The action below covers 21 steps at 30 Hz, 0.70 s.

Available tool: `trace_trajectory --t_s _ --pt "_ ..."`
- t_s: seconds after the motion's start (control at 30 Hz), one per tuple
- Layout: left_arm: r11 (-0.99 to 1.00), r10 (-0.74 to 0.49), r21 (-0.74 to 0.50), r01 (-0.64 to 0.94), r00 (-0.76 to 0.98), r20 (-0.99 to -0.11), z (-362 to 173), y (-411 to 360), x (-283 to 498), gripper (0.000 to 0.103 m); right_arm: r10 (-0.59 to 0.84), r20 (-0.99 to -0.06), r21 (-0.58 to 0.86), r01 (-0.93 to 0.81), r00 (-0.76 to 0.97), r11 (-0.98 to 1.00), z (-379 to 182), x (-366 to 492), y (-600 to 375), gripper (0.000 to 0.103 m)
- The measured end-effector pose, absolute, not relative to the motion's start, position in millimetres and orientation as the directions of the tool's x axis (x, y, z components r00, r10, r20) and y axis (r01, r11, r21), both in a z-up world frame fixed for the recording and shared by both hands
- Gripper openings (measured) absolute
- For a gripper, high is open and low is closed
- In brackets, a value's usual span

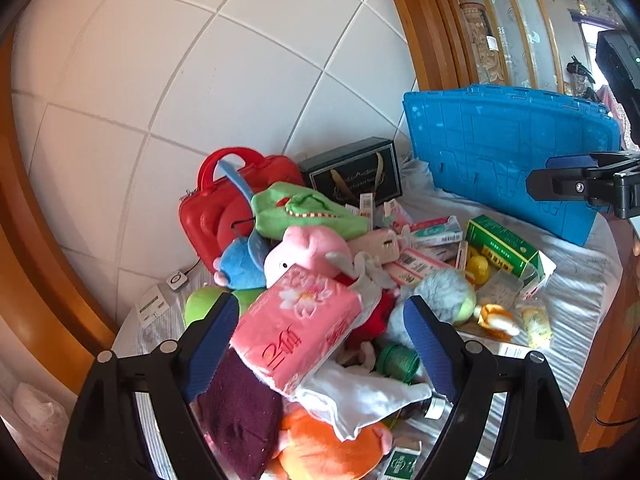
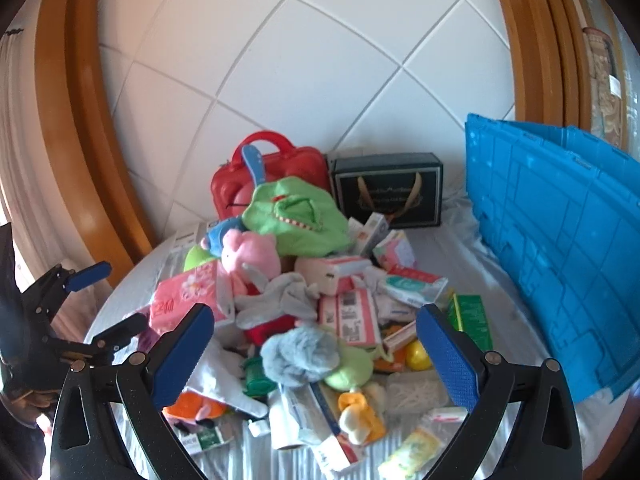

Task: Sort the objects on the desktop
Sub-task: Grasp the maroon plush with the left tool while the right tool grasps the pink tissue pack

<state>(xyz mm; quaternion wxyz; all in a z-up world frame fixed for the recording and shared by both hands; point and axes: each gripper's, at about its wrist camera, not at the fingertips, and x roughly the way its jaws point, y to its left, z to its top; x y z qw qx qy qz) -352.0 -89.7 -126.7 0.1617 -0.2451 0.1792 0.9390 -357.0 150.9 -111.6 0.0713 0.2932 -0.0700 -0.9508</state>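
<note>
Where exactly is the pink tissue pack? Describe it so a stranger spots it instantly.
Start at the red carry case standing against the white tiled wall, then come forward down the toy pile past the pink plush pig. The pink tissue pack lies just in front of it, the only flat, glossy, flower-printed packet there.

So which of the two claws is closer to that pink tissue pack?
Left. The left gripper hangs open right over the pink tissue pack, which sits between its fingers. The right gripper, also open, hovers farther off over the grey fluffy toy.
</note>
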Motion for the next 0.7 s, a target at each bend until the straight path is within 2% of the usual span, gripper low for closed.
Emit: trace_trajectory --t_s 0.37,0.57,0.7 --pt "-0.930 0.141 0.200 -0.309 -0.801 -0.582 -188 -145 -338 0.085 -0.242 -0.682 0.161 0.180 -0.690 -0.970 -173 -391 99 0.102" --pt "-0.943 0.140 0.136 -0.303 -0.735 -0.664 -225 -148 -331 0.085 -0.260 -0.731 0.180 0.189 -0.631 -0.965 -198 -397 93 0.102" --pt "-0.951 0.124 0.131 -0.281 -0.731 -0.672 -233 -148 -336 0.085 -0.277 -0.747 0.182 0.215 -0.604 -0.959 -208 -399 84 0.102"
